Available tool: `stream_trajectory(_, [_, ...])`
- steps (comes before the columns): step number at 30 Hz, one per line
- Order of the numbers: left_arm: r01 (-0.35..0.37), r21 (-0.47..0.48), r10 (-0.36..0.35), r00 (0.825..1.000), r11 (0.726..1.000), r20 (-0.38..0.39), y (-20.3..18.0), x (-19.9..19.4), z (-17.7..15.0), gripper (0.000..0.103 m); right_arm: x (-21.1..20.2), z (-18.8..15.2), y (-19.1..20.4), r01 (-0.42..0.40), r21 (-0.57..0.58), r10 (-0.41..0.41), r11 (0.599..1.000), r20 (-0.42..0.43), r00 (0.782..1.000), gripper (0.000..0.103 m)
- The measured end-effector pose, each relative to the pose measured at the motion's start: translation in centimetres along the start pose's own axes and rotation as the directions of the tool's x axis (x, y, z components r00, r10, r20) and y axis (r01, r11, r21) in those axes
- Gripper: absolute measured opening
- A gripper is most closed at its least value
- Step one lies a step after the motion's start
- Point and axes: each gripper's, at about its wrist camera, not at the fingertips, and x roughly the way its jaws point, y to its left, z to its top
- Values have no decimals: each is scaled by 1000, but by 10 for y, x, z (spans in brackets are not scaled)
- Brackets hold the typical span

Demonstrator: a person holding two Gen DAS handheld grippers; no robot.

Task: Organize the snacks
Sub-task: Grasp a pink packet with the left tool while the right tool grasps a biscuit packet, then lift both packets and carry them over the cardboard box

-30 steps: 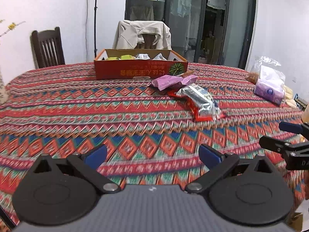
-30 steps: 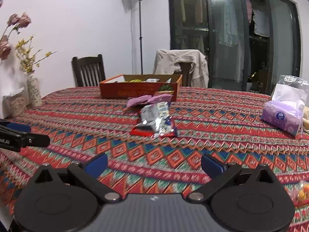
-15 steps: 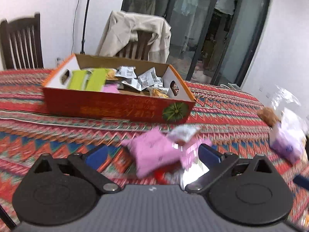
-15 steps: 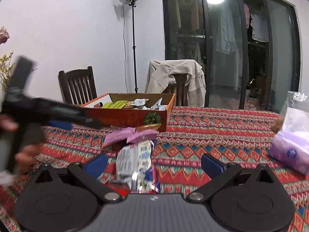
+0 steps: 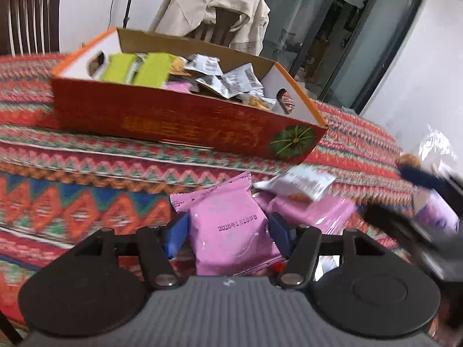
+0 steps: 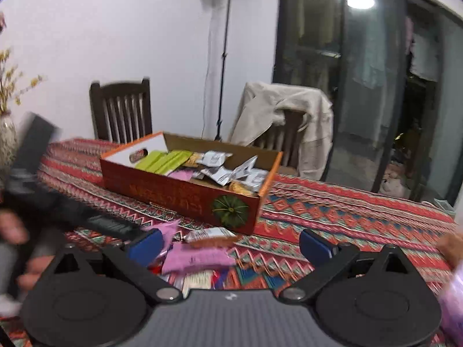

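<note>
A pink snack packet (image 5: 228,228) lies on the patterned tablecloth, and my left gripper (image 5: 228,232) is closing on it, its blue pads meeting the packet's two sides. Right of it lie a second pink packet (image 5: 312,211) and a white packet (image 5: 301,182). Behind them stands a red cardboard box (image 5: 185,115) holding green and silver packets. In the right wrist view my right gripper (image 6: 231,244) stands open above a pink packet (image 6: 196,257), short of the box (image 6: 185,190). The left gripper (image 6: 86,214) shows there as a blur at the left.
Behind the table (image 6: 347,211) stand a dark wooden chair (image 6: 121,110) and a chair draped with a beige jacket (image 6: 283,115). A lamp stand (image 6: 222,57) rises by the wall. A vase (image 6: 5,136) sits far left, a purple tissue pack (image 5: 442,217) at the right edge.
Both grippers have moved forward to the snack pile in front of the box. My left jaws have narrowed from wide open onto the pink packet. The right jaws stay wide.
</note>
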Motion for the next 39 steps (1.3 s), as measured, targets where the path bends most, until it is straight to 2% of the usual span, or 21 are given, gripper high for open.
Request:
stream_trajectory(3, [-34, 62, 34, 999, 997, 8, 11, -23, -13, 62, 49, 9, 9, -30, -39, 26, 999, -91, 995, 94])
stream_trajectory(6, [-60, 109, 58, 998, 992, 20, 20, -45, -26, 62, 89, 9, 12, -37, -29, 32, 999, -162, 986, 88])
stream_trajectory(7, [-67, 117, 64, 998, 991, 24, 23, -51, -28, 62, 97, 7, 11, -40, -15, 37, 999, -184, 982, 71])
stream_trajectory(8, [-71, 126, 68, 997, 989, 31, 26, -58, -31, 62, 105, 6, 10, -48, 10, 49, 999, -205, 978, 64])
stream_trajectory(12, [-85, 149, 76, 995, 985, 63, 30, -83, -39, 62, 102, 1, 6, -66, 101, 84, 993, -178, 980, 63])
stream_trajectory(15, [-104, 164, 87, 990, 981, 110, 27, -106, -49, 62, 78, 6, 8, -37, 106, 51, 994, -125, 991, 63])
stream_trajectory(19, [-75, 163, 50, 987, 984, 155, 23, -146, -77, 63, 10, 5, 25, 17, 18, -17, 1000, -37, 999, 63])
stream_trajectory(23, [-47, 121, 28, 988, 992, 154, 21, -180, -124, 63, -72, -23, 53, 34, -14, -34, 999, 38, 999, 63])
stream_trajectory(27, [-53, 67, 42, 987, 996, 157, 14, -209, -172, 63, -133, -68, 80, 10, 39, -13, 999, 63, 998, 63])
stream_trajectory(32, [-104, 62, 92, 982, 993, 165, 8, -231, -198, 63, -174, -111, 108, -46, 124, 43, 991, 26, 999, 63])
stream_trajectory(39, [-100, 83, 80, 972, 991, 222, -4, -256, -205, 63, -203, -119, 115, -27, 142, 20, 990, 49, 999, 63])
